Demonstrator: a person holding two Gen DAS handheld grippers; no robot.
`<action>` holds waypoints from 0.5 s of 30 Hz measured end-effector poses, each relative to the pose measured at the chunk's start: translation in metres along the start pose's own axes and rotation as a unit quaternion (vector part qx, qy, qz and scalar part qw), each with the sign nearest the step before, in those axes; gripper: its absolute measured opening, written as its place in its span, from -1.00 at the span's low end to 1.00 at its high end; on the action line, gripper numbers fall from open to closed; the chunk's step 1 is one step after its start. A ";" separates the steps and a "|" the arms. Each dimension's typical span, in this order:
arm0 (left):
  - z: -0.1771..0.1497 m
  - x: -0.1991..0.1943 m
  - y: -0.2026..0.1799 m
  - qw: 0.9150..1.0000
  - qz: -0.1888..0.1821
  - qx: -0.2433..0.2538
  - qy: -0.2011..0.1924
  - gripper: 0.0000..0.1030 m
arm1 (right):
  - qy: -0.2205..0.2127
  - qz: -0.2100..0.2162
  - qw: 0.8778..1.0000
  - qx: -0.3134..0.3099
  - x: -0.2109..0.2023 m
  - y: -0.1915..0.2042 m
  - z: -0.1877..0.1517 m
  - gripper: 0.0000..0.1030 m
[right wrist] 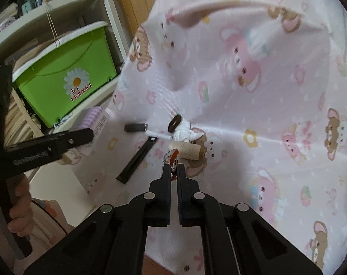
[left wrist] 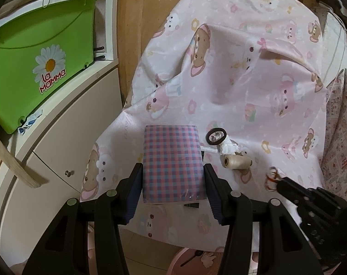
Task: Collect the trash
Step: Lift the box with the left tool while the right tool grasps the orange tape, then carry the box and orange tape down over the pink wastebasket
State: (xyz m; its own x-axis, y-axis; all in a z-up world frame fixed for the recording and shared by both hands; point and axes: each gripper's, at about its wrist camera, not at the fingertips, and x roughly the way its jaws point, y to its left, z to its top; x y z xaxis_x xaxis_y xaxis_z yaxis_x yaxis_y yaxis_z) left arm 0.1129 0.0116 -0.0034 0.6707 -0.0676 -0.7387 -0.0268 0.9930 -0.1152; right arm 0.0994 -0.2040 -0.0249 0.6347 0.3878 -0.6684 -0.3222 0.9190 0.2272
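My left gripper (left wrist: 173, 183) is shut on a pink-and-blue plaid box (left wrist: 173, 160), its pads against the box's two long sides above the edge of the bed. In the right wrist view the plaid box (right wrist: 93, 119) shows at the left, with a hand (right wrist: 19, 206) on the handle. My right gripper (right wrist: 173, 168) is shut on a small orange-and-white wrapper (right wrist: 172, 158), lifted just off the pink bear-print sheet (right wrist: 242, 91). On the sheet beyond lie a beige thread spool (right wrist: 189, 151), a crumpled white tissue (right wrist: 185, 133) and a dark ring (right wrist: 174, 123).
A black cylinder (right wrist: 135, 127) and a flat black strip (right wrist: 136, 160) lie on the sheet to the left. A green bin (left wrist: 35, 68) with a daisy label sits on a cream shelf unit (left wrist: 70, 137) left of the bed. Patterned pillows (left wrist: 341, 137) lie at the right.
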 end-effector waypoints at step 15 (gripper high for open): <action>-0.024 -0.031 -0.001 1.000 0.004 0.020 -0.022 -0.02 | -0.065 -0.005 0.998 0.008 -0.086 0.008 -0.022 -0.89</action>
State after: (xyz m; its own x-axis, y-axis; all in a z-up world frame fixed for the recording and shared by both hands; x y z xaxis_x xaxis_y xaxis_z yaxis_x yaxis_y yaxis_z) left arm 0.0740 0.0105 0.0038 0.7025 -0.0559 -0.7095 -0.0035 0.9966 -0.0819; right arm 0.0270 -0.2318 0.0183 0.7242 0.3842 -0.5727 -0.3053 0.9232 0.2333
